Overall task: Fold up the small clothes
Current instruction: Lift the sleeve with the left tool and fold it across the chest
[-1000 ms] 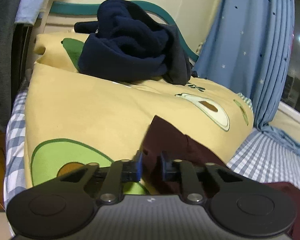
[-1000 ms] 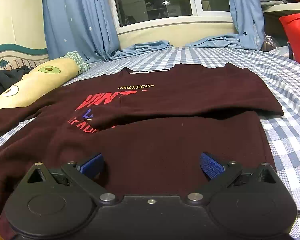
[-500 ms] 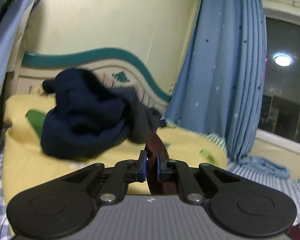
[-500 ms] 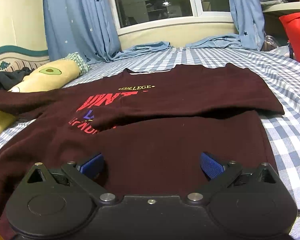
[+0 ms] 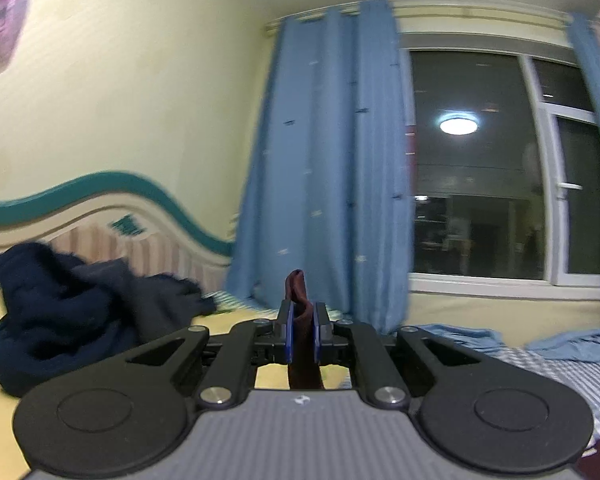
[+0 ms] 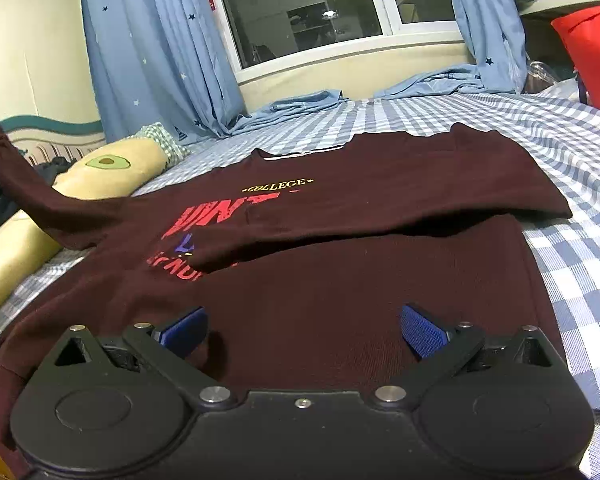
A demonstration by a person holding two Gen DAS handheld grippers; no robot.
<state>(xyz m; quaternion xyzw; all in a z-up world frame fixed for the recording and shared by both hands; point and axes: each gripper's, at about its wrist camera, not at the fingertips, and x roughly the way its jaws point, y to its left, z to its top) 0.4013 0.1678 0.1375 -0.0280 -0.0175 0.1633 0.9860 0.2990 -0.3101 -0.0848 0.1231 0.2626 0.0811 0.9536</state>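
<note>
A maroon sweatshirt with red "COLLEGE" lettering lies spread on the checked bed; its right sleeve is folded across the chest. My left gripper is shut on the cuff of the left sleeve and holds it raised in the air. In the right wrist view that sleeve rises off the bed at the far left. My right gripper is open, its blue pads resting low over the sweatshirt's hem.
A yellow avocado-print quilt lies along the left of the bed with a heap of dark navy clothes on it. Blue curtains and a window are behind. A red bag stands at the far right.
My left gripper closed on the sleeve cuff and lifted it off the quilt, tilting upward. The sleeve rose at the left of the right wrist view. The right gripper stayed still.
</note>
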